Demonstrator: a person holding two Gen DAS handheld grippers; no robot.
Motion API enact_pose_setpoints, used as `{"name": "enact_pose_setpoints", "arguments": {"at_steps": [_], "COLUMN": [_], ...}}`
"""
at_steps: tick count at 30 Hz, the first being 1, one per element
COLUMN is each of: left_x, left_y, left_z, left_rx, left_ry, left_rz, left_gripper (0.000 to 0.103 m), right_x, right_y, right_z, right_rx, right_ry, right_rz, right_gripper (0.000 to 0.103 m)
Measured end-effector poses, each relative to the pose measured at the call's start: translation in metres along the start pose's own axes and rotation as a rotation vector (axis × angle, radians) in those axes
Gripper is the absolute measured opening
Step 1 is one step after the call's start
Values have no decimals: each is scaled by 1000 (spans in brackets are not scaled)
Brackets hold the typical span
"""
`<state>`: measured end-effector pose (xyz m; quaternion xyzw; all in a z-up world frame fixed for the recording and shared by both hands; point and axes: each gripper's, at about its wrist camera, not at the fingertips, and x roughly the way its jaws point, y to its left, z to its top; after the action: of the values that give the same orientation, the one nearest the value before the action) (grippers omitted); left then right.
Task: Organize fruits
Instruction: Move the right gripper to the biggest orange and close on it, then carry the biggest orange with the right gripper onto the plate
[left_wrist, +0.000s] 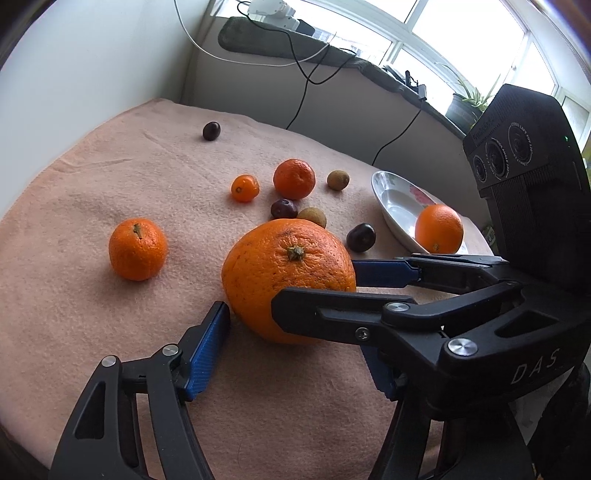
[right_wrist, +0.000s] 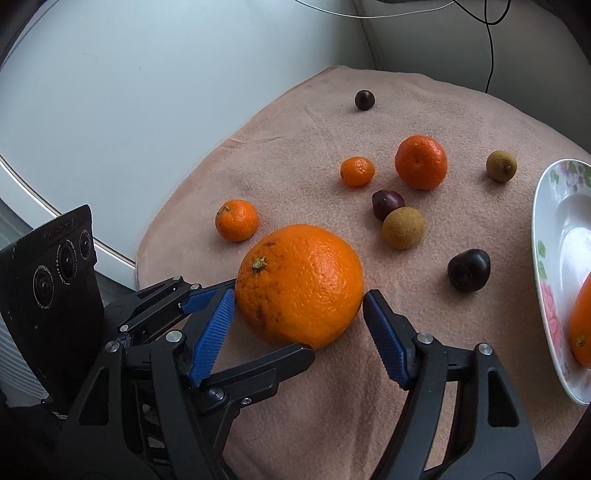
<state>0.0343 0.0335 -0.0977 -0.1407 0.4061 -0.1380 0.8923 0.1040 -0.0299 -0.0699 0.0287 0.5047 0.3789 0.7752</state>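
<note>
White floral plate (right_wrist: 561, 236) holds one orange (left_wrist: 439, 229); left gripper (left_wrist: 295, 328) and right gripper (right_wrist: 300, 299) flank large orange (left_wrist: 288, 266), grasp unclear.

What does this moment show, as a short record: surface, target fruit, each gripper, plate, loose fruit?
surface: pink cloth
target: large orange, resting on the cloth
right gripper: straddles the large orange, slight gap at one pad; open
left gripper: also around the large orange; grip unclear
plate: floral rim, holds one smaller orange
loose fruit: three mandarins, two brownish fruits, three dark fruits, all on the cloth
</note>
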Motion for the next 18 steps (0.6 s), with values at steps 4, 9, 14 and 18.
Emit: {"name": "enact_pose_setpoints", "arguments": {"at_steps": [4, 9, 14, 18], "left_x": [1, 1, 1, 0], "left_y": [-2, -5, -8, -13], "left_z": [1, 2, 5, 10], "left_rx": [7, 21, 30, 42], "left_ry": [-1, -5, -12, -21], "left_rz": [7, 22, 22, 19], "left_gripper": [67, 67, 67, 67], "right_x": [0, -3, -8, -16], "right_y": [2, 3, 3, 1], "right_z": [1, 0, 0, 2], "right_rx": [-10, -13, -18, -16], "right_ry": [2, -5, -18, -36], "right_rz": [-4, -8, -16, -22], "right_gripper": [73, 73, 73, 73]}}
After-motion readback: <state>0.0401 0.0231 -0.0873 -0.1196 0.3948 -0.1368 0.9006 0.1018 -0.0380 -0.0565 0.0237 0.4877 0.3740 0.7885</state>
